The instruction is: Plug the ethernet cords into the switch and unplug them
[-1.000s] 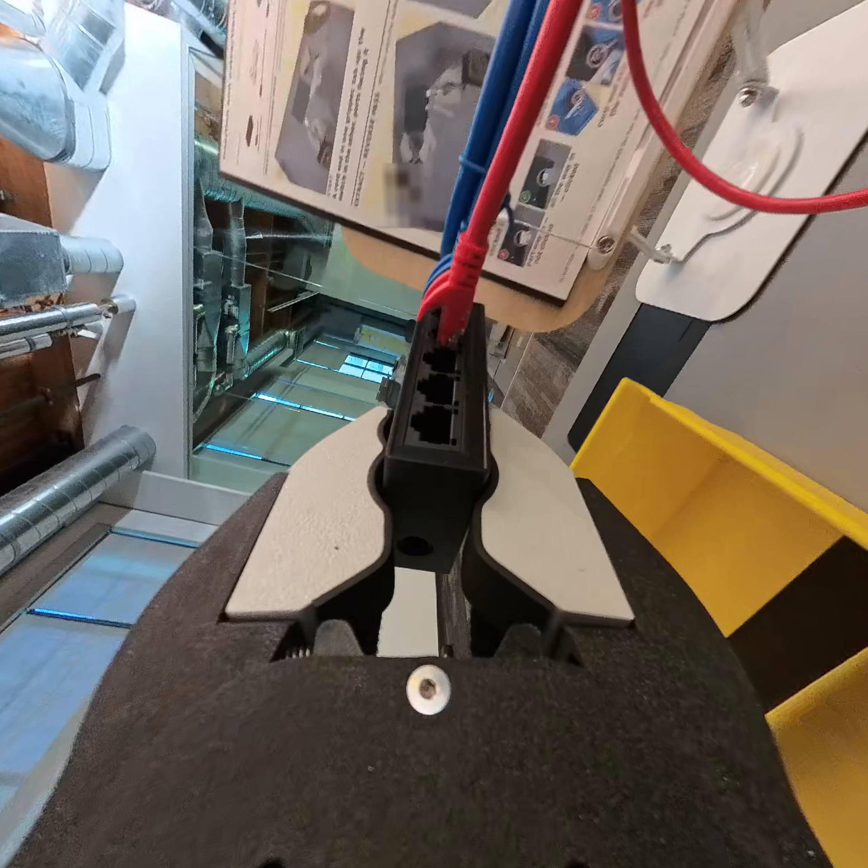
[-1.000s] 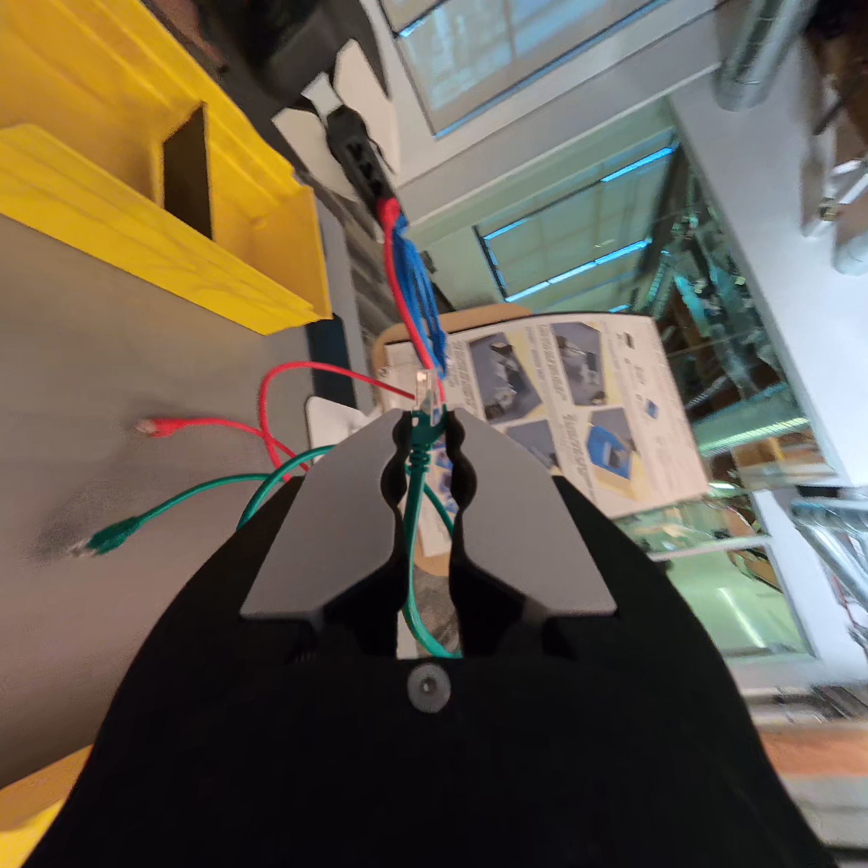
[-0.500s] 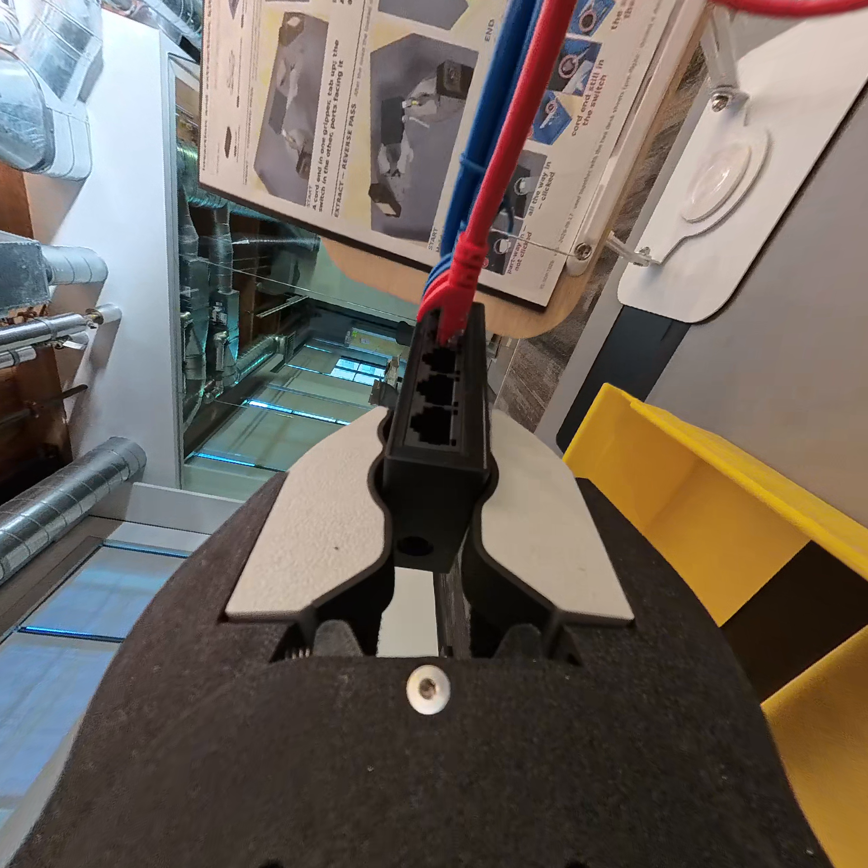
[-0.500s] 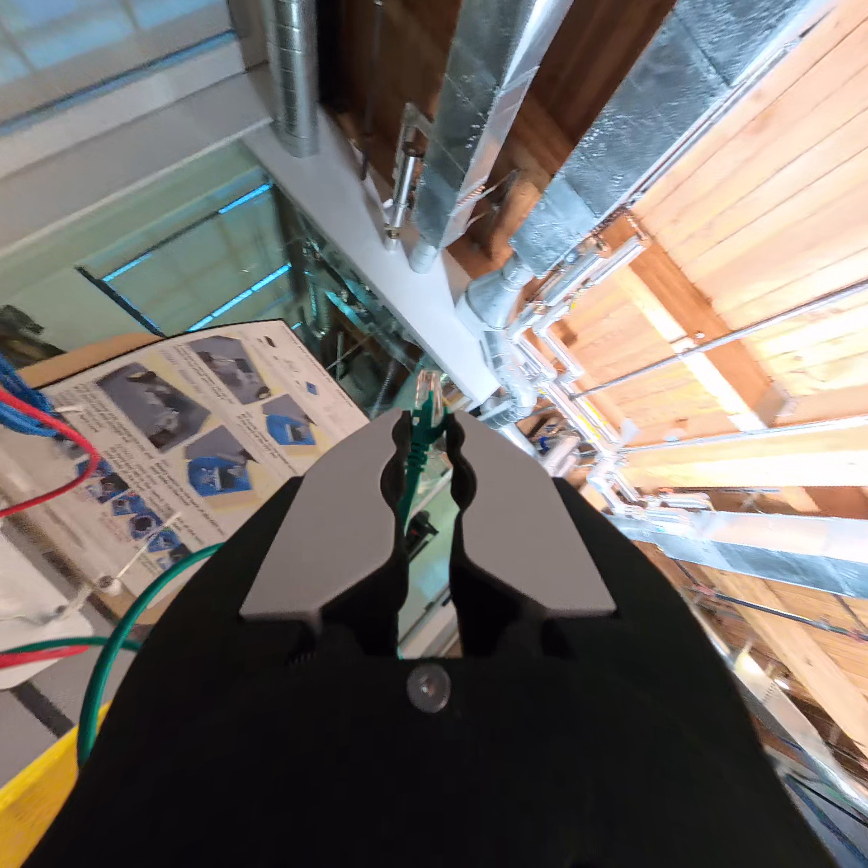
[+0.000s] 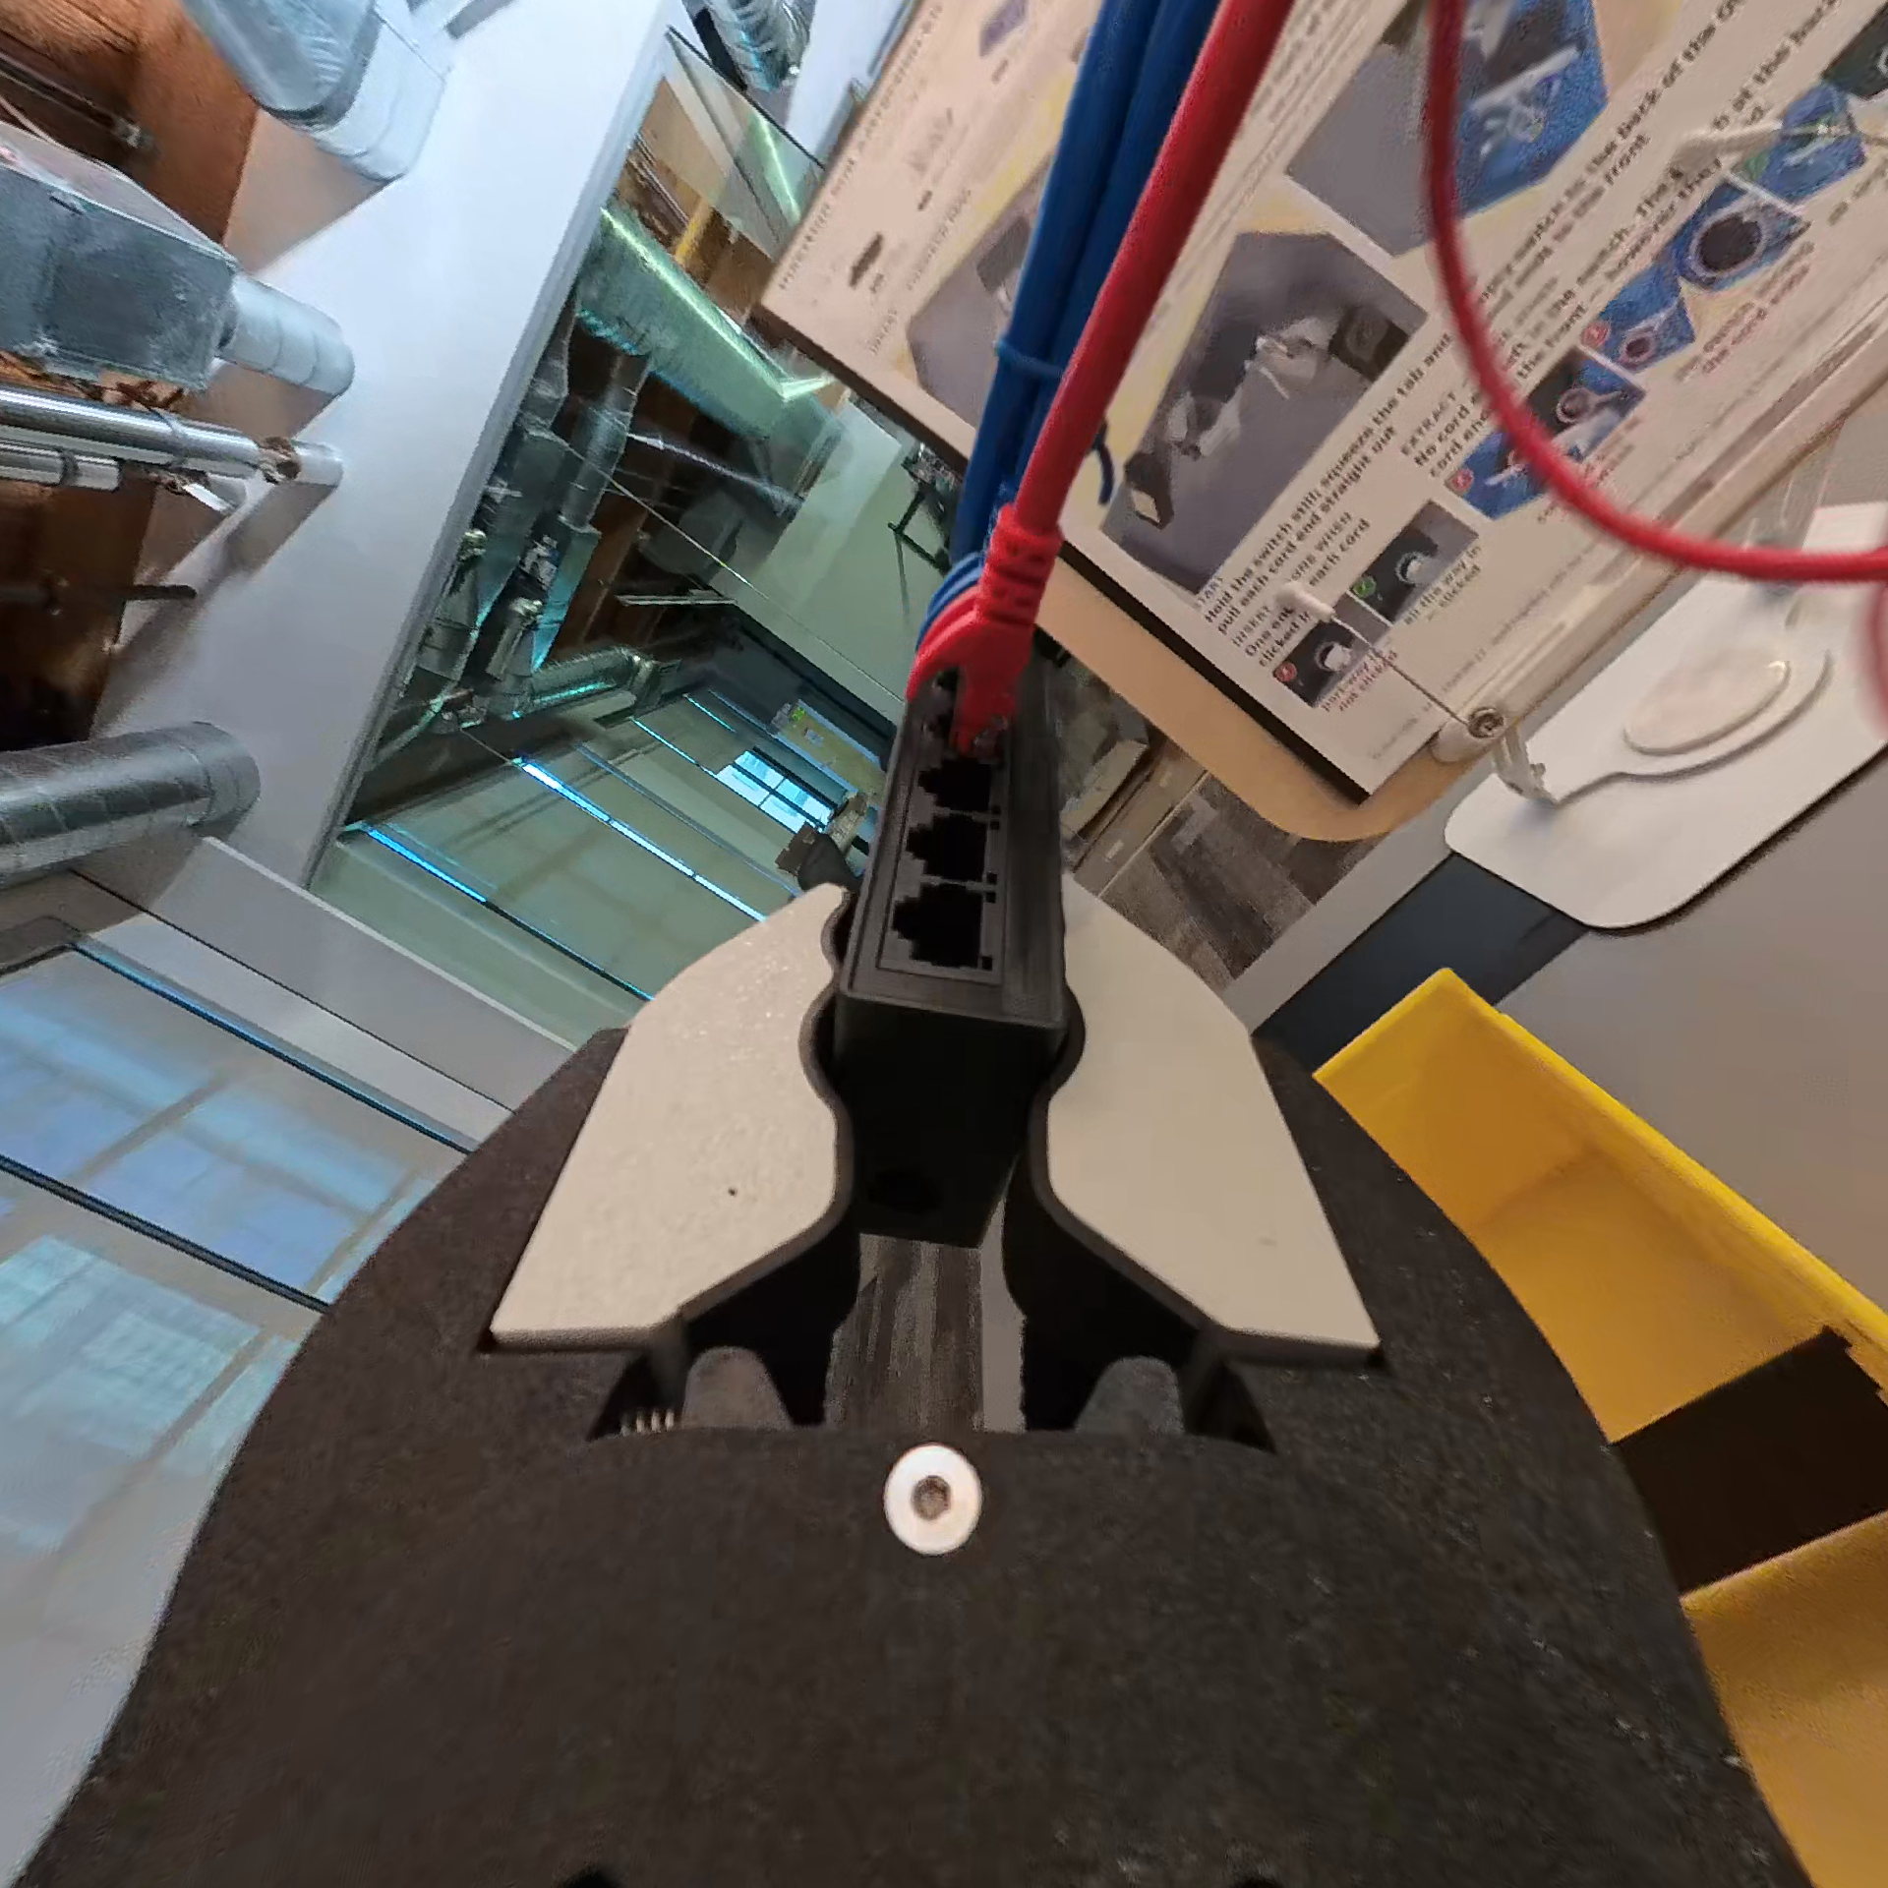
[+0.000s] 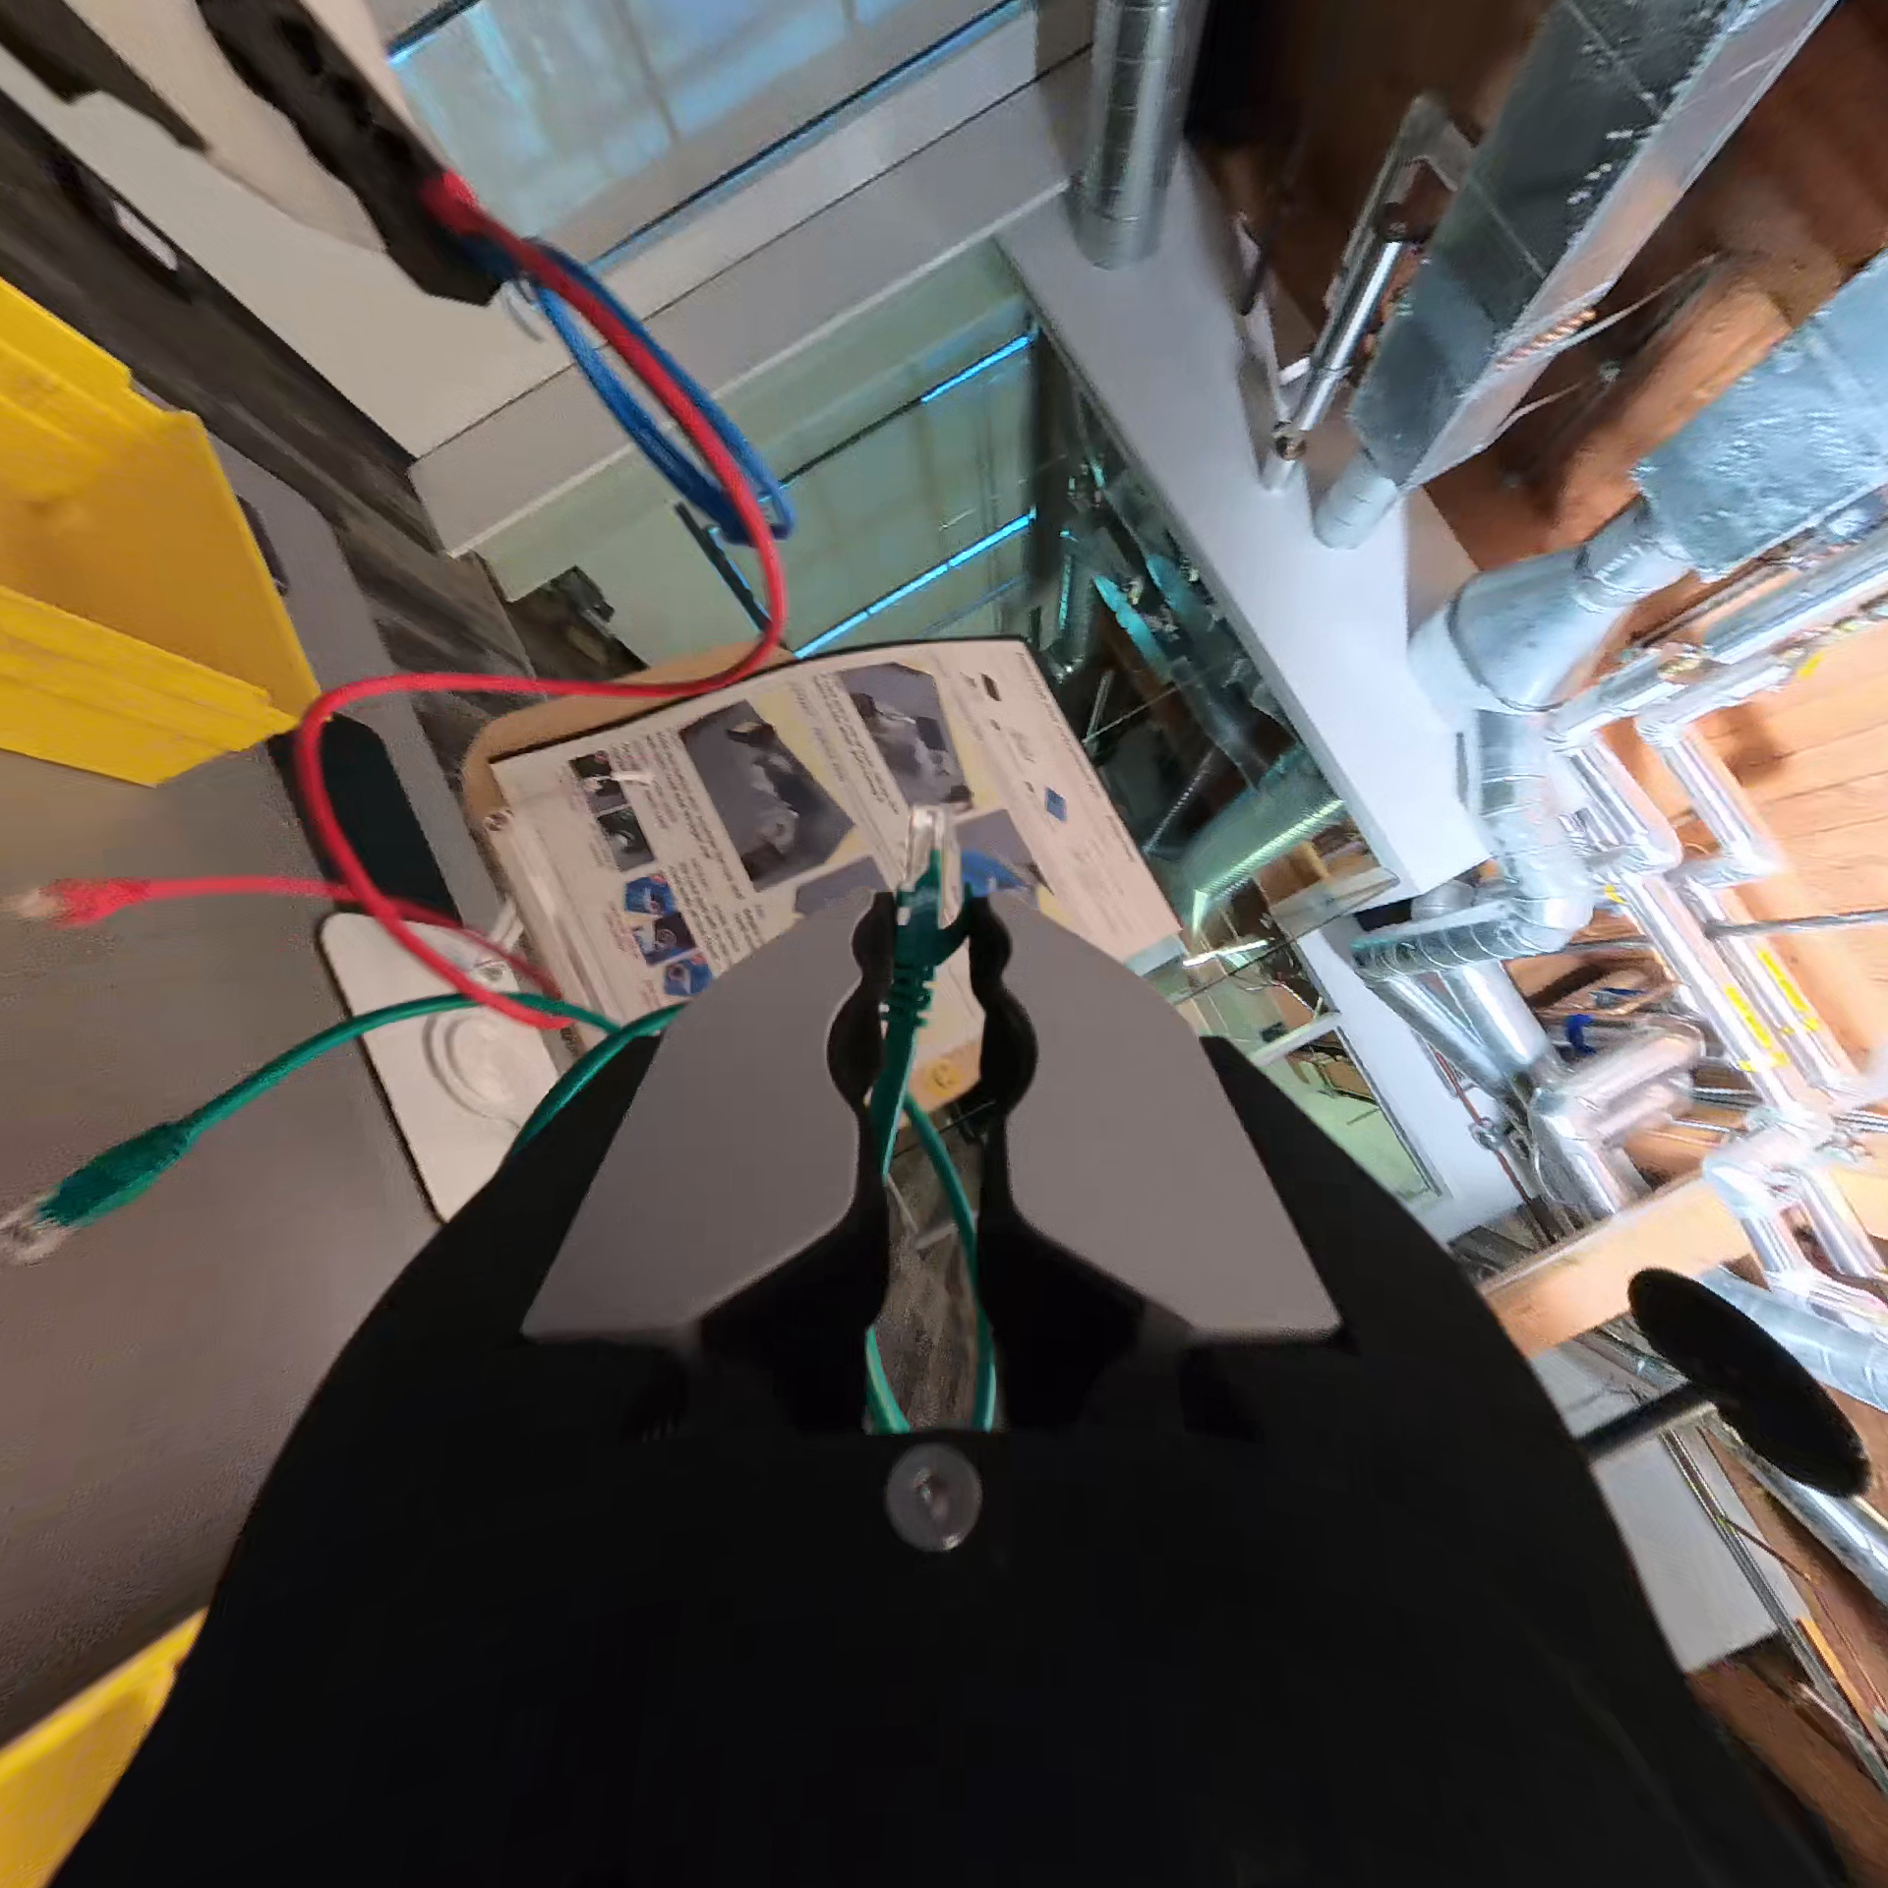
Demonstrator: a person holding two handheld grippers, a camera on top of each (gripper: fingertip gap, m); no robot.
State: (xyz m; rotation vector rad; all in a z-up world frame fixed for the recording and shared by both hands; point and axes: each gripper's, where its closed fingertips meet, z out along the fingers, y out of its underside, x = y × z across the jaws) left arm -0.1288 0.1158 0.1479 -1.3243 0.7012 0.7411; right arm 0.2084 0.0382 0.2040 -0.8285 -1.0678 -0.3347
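1. Now, the left gripper (image 5: pixel 945 981) is shut tight on the black switch (image 5: pixel 955 919) and holds it up in the air, with the row of ports facing the camera.
2. Three ports nearest the gripper are empty. The red cord (image 5: pixel 1006 603) sits in the next port up, and the blue cords (image 5: pixel 1022 337) go in beyond it.
3. To the right of the switch, a yellow bin (image 5: pixel 1512 1206) sits on the grey table (image 5: pixel 1757 981).
4. In the right wrist view, the free ends of the red cord (image 6: pixel 87 899) and the green cord (image 6: pixel 123 1160) lie on the table at the far left.
5. The right gripper (image 6: pixel 925 955) is closed on the other end of the green cord, and its clear plug (image 6: pixel 925 843) sticks out past the tips.
6. The plug points away from the switch (image 6: pixel 404 220), which shows far off at the top left.
7. I think the next step is to put the green plug in an empty port.
8. To do it well, turn the plug to face the port, line it up straight, and push gently until it goes all the way in. Hold the switch still.
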